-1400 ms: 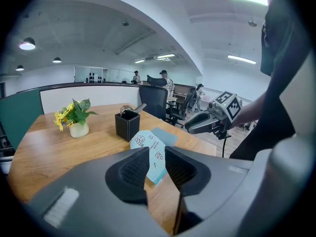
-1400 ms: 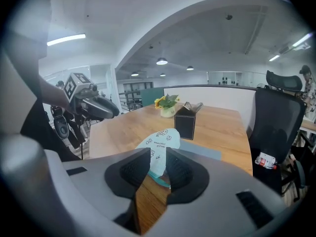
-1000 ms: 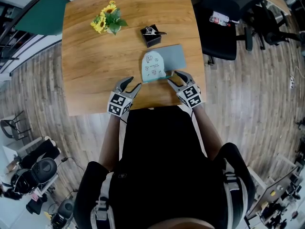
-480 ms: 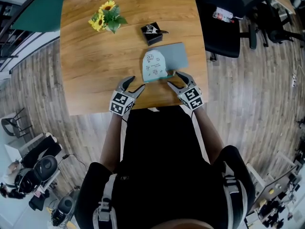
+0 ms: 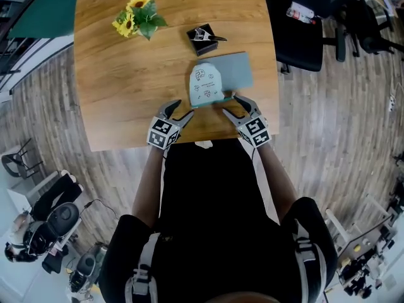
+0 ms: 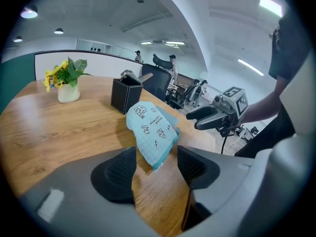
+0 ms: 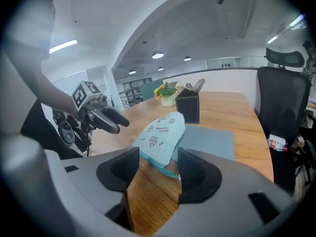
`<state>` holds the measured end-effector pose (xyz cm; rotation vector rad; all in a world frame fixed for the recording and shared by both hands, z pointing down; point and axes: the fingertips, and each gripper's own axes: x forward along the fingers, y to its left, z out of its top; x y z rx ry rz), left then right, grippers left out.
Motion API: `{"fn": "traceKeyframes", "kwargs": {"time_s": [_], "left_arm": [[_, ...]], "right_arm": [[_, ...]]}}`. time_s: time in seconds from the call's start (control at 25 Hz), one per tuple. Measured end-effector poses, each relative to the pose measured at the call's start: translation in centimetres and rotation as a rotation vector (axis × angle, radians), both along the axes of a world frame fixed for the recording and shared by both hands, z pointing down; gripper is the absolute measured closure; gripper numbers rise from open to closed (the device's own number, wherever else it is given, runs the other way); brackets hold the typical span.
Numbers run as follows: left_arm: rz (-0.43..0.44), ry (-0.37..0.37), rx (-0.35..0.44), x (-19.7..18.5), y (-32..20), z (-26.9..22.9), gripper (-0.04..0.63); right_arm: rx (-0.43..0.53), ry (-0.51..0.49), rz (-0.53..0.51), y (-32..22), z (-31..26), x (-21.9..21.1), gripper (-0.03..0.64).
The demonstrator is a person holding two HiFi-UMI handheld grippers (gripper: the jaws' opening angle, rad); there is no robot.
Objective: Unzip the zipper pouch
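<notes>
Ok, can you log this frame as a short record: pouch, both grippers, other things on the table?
pouch: light blue, flat on table, partly over grey mat
left gripper: open, jaws just opened wider, aimed at pouch's near edge, pads not on it
right gripper: open, jaws just opened wider, aimed at pouch's near edge, pads not on it
others: black box, sunflowers
</notes>
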<state>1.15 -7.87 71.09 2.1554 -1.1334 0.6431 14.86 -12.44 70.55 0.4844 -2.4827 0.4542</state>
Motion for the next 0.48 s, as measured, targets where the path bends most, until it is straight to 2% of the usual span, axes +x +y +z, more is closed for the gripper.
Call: {"fn": "traceKeyframes", "kwargs": {"time_s": [0.48], "left_arm": [[0.009, 0.04, -0.084, 0.1, -0.3, 3.7, 0.339]], "right_arm": [[-0.064, 0.0, 0.02, 1.4, 1.5, -0.6, 0.396]]}}
